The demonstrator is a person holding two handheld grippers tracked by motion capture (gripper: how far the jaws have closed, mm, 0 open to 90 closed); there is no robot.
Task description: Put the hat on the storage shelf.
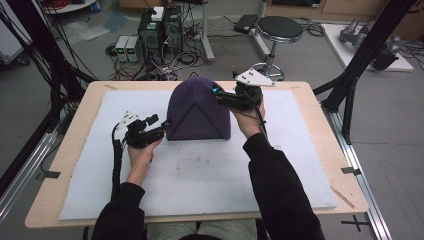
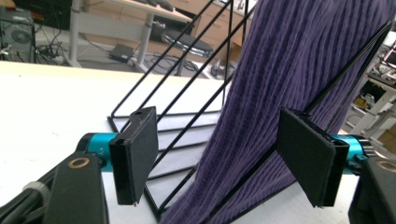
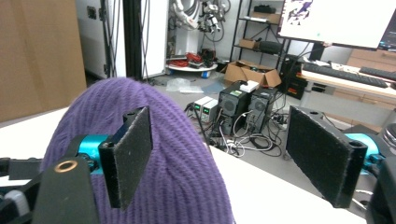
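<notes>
1. Hat (image 1: 197, 107): purple ribbed knit, stretched over a black wire stand (image 2: 154, 135); it sits upright on the white mat (image 1: 200, 175), toward the far middle of the worktop (image 1: 75, 150). In the left gripper view the stand's thin rods run bare beside the knit and cross over it.
2. Left gripper (image 1: 162, 126): held low at the hat's near left corner, jaws released and standing wide. In its own view (image 2: 212, 158) the hat's lower edge and a stand rod lie between the pads; neither pad presses on them.
3. Right gripper (image 1: 218, 95): held at the hat's upper right side, near the crown, jaws released and wide apart. In its own view (image 3: 219, 158) the crown lies under and beside the left pad; the right pad stands well clear of the knit.
4. Hands: the left hand (image 1: 141, 152) and the right hand (image 1: 248, 120) each carry a gripper; dark sleeves enter from the near edge.
5. Surroundings: a round stool (image 1: 279, 29) and computer towers (image 1: 161, 27) with cables on the floor beyond the worktop.
</notes>
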